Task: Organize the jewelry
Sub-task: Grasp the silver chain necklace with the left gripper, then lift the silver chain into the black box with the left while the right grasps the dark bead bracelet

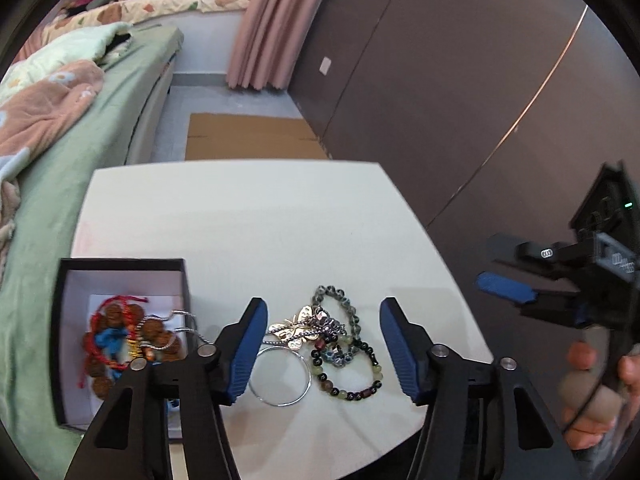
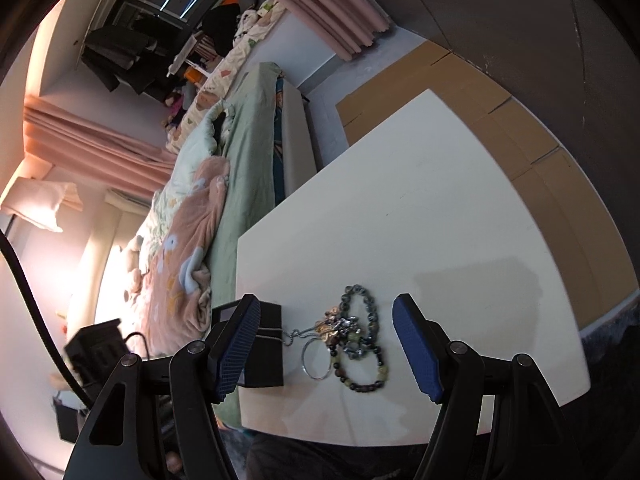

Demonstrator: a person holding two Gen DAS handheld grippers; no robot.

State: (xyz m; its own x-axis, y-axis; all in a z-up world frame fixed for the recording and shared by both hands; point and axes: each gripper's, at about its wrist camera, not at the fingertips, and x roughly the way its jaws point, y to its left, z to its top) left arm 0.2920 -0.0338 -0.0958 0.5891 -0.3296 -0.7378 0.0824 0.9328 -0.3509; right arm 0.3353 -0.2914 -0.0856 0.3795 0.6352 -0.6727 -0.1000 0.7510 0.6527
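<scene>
Hovering over the white table point(image 1: 240, 216), the left gripper point(image 1: 320, 344) is spreading its fingers point(image 1: 250, 354) wide and empty, bracketing the tangled heap of jewelry point(image 1: 332, 344), which is lying straight ahead between them. The black box point(image 1: 64, 344), already holding red and brown beads, is sitting just left of the heap, a silver chain point(image 1: 182, 322) trailing over its wall. The right gripper point(image 2: 326, 344), equally open and holding nothing, is looking on from farther off, so the left seems nearer.

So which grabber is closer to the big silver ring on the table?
Left, it seems. The left gripper hangs right over the silver ring, with one blue finger beside it. The right gripper is off past the table's right edge, farther away.
</scene>
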